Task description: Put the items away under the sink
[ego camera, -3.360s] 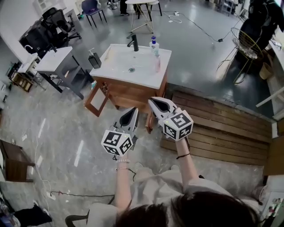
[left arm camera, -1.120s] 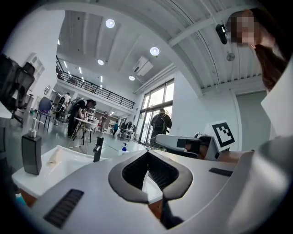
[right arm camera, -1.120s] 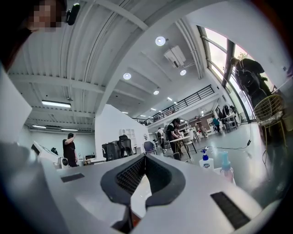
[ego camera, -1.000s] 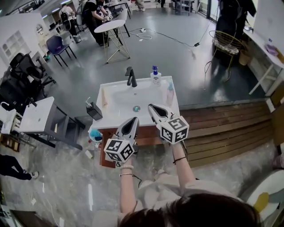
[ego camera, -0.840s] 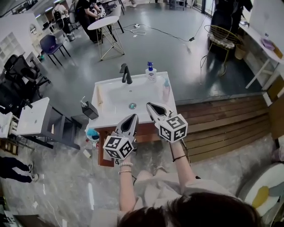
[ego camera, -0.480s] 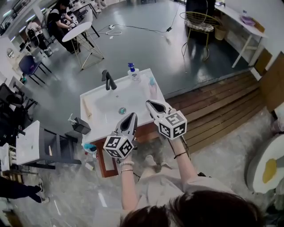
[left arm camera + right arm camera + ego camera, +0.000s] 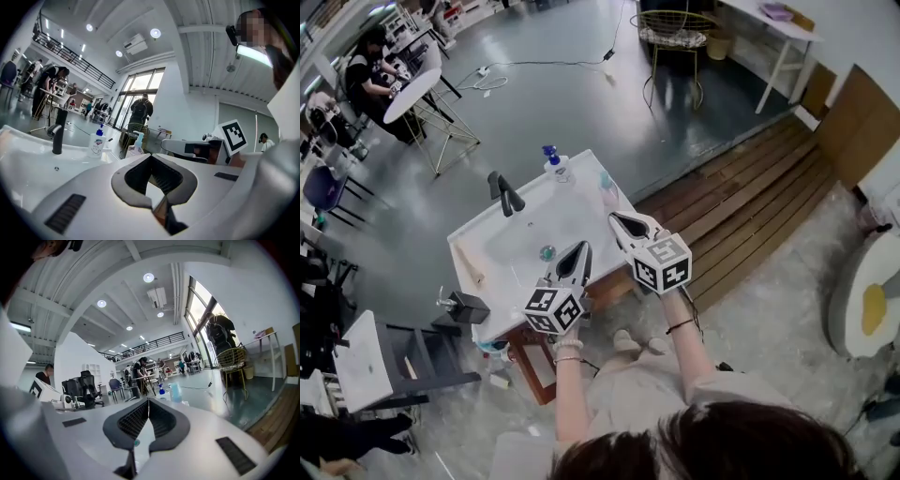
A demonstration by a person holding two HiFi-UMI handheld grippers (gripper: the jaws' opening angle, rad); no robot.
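Open left gripper (image 7: 580, 247) and right gripper (image 7: 615, 218), both clenched empty near the sink's (image 7: 586, 202) front edge, then grasp the pale-blue bottle (image 7: 607, 187) at its right edge squarely.

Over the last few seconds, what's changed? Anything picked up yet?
The person has walked up to the sink. It was well ahead of the grippers. Now the left gripper and right gripper hang over its near edge. Nothing was taken or let go, and both stayed shut and empty. The pump bottle, pale blue bottle, faucet and black dispenser kept their places on the sink.
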